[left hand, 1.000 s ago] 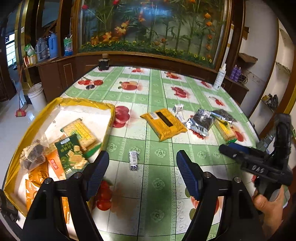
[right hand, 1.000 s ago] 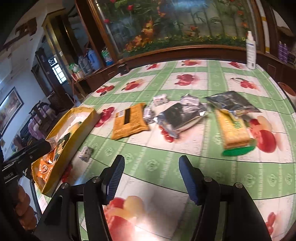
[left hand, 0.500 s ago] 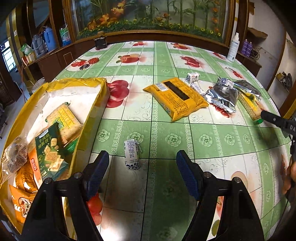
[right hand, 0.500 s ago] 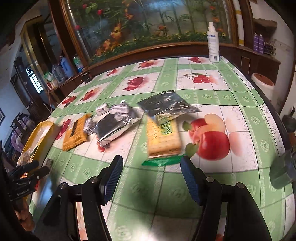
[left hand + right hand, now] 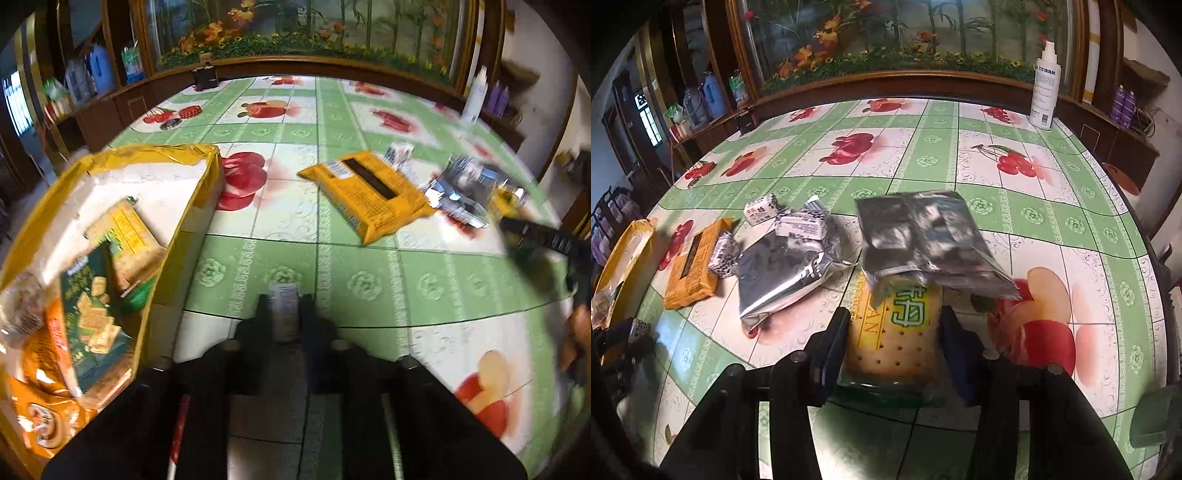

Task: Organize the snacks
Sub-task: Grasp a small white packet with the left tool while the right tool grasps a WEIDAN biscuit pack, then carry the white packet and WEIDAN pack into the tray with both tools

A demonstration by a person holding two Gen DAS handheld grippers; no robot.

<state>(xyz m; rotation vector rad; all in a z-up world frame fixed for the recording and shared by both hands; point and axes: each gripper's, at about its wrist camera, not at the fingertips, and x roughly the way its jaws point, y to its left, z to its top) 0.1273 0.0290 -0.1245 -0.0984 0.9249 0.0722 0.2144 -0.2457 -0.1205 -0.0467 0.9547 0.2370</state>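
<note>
We are clamping the left tool [image 5: 283, 314] on the small wrapped candy [image 5: 283, 306] beside the yellow box [image 5: 199, 192]; our right tool [image 5: 892, 332], apart, is straddling the cracker pack [image 5: 897, 332] on the desk [image 5: 923, 155]. Next, boxing the candy.

Green-and-white fruit-print tablecloth [image 5: 923, 155], yellow tray [image 5: 192, 206] — orange packet [image 5: 369, 195], silver pouch [image 5: 783, 273]

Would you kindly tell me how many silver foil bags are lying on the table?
2. One silver bag lies right of the orange packet; the other overlaps the far end of the cracker pack that the right claw straddles. None appears hidden.
</note>
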